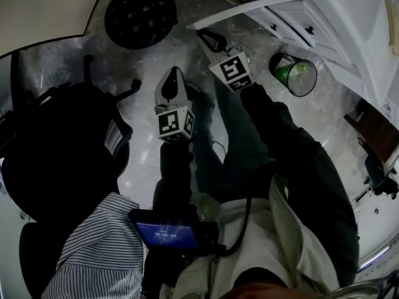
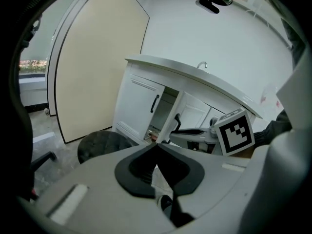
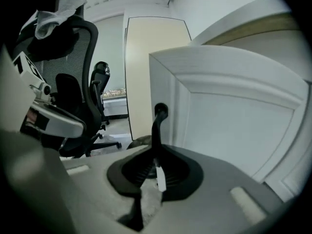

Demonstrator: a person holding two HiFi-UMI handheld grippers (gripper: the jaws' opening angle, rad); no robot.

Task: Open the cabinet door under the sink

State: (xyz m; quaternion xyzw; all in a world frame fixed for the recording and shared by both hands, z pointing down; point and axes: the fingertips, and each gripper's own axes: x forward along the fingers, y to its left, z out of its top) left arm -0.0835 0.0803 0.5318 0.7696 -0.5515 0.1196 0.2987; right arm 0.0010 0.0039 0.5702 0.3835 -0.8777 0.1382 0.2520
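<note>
The white cabinet door (image 1: 243,10) under the sink counter (image 2: 195,77) stands swung out from the cabinet. Its black handle (image 3: 157,123) runs down between the jaws of my right gripper (image 3: 157,161), which is shut on it. From above, the right gripper (image 1: 209,37) sits at the door's free edge. In the left gripper view the open door (image 2: 170,118) shows edge-on. My left gripper (image 1: 173,73) hangs over the floor, well short of the cabinet. Its jaws (image 2: 156,147) are shut with nothing between them. A second door (image 2: 141,106), left of the open one, is closed.
A round dark stool (image 1: 140,14) stands on the floor just left of the cabinet. A bin with a green liner (image 1: 294,73) sits to the right. A black office chair (image 1: 62,154) is at my left. A beige panel (image 2: 97,62) leans against the wall.
</note>
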